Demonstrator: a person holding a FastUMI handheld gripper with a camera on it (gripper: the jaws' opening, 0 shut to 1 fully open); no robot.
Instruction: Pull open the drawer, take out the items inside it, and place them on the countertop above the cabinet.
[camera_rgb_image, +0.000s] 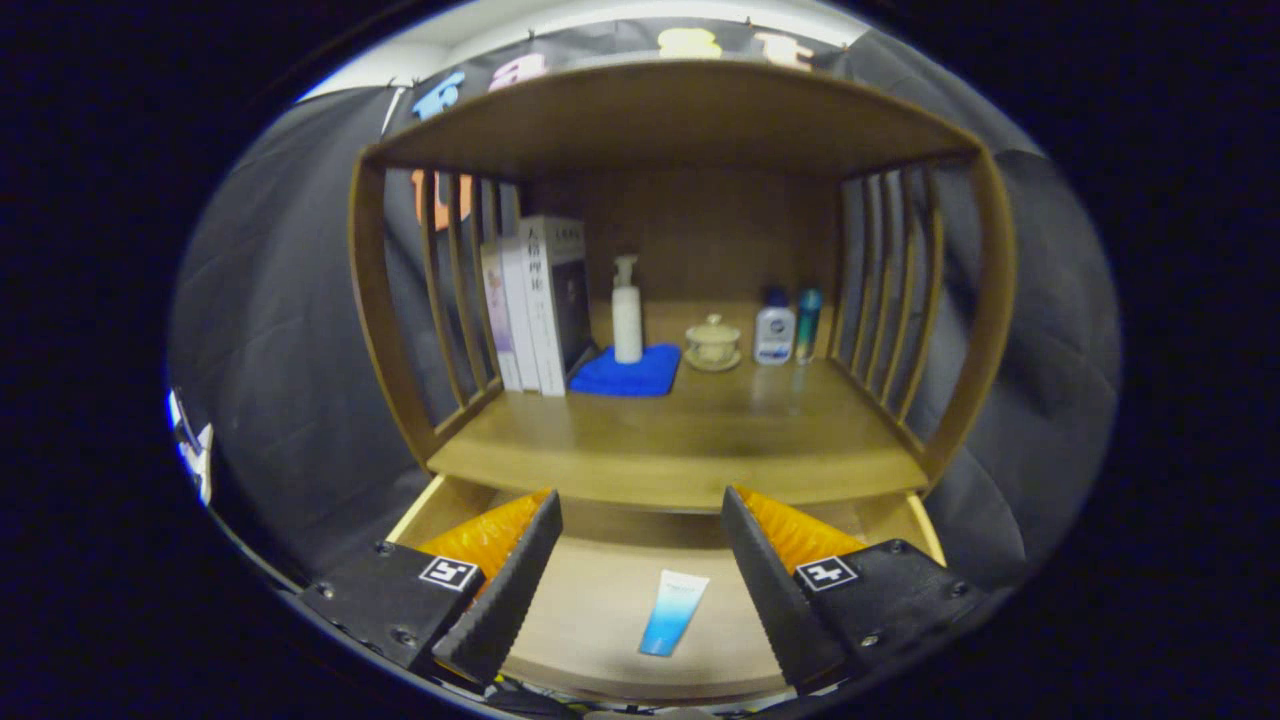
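Note:
The wooden drawer (600, 600) under the cabinet stands pulled out beneath me. On its floor lies a blue-and-white tube (673, 612), flat, between my two fingers and a little below them. My gripper (640, 505) hangs open above the drawer with nothing between its fingers. Beyond the fingertips runs the wooden countertop (680, 440) of the cabinet, under a wooden roof with slatted sides.
On the countertop's back part stand several books (535, 305), a white pump bottle (627, 312) on a blue cloth (630, 372), a small lidded cup on a saucer (712, 343), a white-and-blue bottle (774, 328) and a slim teal can (808, 325). Slatted side walls (890, 300) close both ends.

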